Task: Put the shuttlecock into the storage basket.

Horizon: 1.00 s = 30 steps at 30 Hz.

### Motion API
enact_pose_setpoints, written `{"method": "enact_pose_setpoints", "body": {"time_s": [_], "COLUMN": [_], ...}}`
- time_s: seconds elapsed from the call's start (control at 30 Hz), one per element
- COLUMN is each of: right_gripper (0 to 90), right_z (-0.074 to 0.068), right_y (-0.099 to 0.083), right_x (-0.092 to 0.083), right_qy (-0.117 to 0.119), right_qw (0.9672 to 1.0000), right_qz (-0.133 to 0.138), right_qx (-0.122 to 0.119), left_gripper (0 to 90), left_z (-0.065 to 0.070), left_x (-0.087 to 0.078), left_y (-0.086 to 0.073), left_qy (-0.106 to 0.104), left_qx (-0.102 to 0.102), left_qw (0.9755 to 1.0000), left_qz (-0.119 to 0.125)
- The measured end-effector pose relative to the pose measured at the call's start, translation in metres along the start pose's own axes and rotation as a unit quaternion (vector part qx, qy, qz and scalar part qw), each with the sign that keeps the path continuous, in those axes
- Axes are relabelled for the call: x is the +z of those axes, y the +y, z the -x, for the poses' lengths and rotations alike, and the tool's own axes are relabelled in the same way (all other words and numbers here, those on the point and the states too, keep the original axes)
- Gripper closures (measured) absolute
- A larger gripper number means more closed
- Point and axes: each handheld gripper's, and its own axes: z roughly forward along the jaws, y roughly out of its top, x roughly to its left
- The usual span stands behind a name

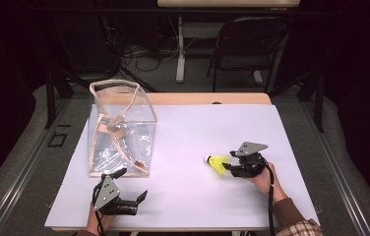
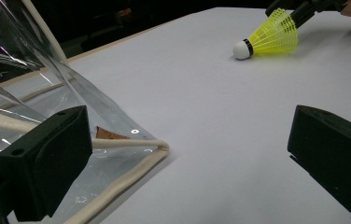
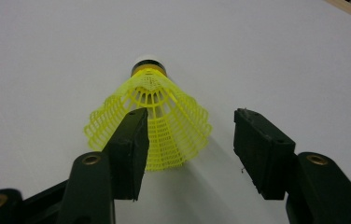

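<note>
A yellow plastic shuttlecock [image 1: 217,163] [image 2: 271,35] [image 3: 164,116] with a white cork tip lies on its side on the white sheet [image 1: 198,123], right of centre. My right gripper [image 1: 229,161] [image 3: 190,119] is open at its skirt end. In the right gripper view one jaw overlaps the skirt's left side and the other stands clear to its right. A clear plastic bag [image 1: 121,128] [image 2: 33,93] with beige trim stands upright at the left. My left gripper [image 1: 131,184] [image 2: 190,123] is open and holds nothing, just in front of the bag's near corner.
The sheet covers a wooden table whose far edge [image 1: 207,98] shows behind it. Beyond the table stand a black folding chair [image 1: 249,44] and a white table leg [image 1: 180,49], with cables on the floor. Bare sheet lies between the two grippers.
</note>
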Motion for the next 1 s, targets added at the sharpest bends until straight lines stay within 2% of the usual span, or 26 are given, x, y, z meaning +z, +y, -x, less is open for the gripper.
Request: {"method": "enact_pose_setpoints", "body": {"time_s": [0.23,1.0], "right_gripper": [52.6,67.5], "right_z": [0.002,0.004], "right_y": [0.001,0.001], "right_x": [0.006,0.014], "right_qy": [0.005,0.010], "right_qw": [0.9999,0.9996], "right_qz": [-0.012,-0.025], "right_qx": [0.001,0.007], "left_gripper": [0.0,0.0], "left_z": [0.000,0.000], "left_x": [0.000,0.000], "left_y": [0.000,0.000], "left_qy": [0.000,0.000], "left_qx": [0.000,0.001], "left_qw": [1.0000,1.0000], "left_qz": [0.000,-0.001]}}
